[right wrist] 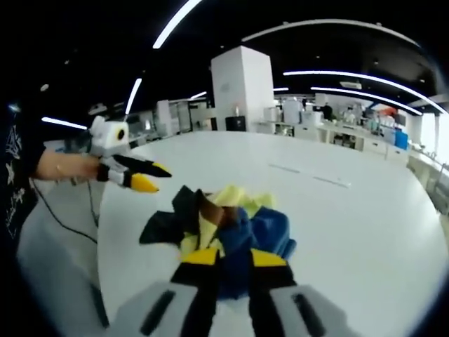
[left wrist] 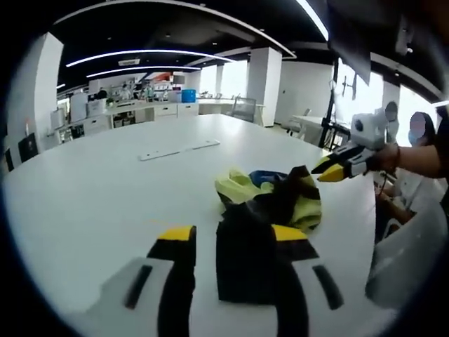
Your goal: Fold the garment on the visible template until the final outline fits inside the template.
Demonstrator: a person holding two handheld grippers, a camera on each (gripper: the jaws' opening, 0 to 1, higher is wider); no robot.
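Note:
A crumpled garment (left wrist: 270, 200) in black, yellow-green and blue lies in a heap on the white table (left wrist: 105, 189). In the left gripper view my left gripper (left wrist: 233, 235) stands open, its yellow-tipped jaws wide apart, and a black part of the garment shows through the gap. My right gripper (left wrist: 328, 170), held by a hand, hovers at the heap's right edge with no cloth in it. In the right gripper view my right gripper (right wrist: 236, 258) has a narrower gap over the blue part of the garment (right wrist: 242, 235). The left gripper (right wrist: 151, 177) hangs in the air left of the heap, holding nothing.
Flat white strips (left wrist: 179, 149) lie further back on the table (right wrist: 365, 232), also seen as strips (right wrist: 312, 175). A person sits at the table's right edge (left wrist: 421, 154). A cable (right wrist: 66, 217) hangs off the table side. Desks, pillars and shelves stand far behind.

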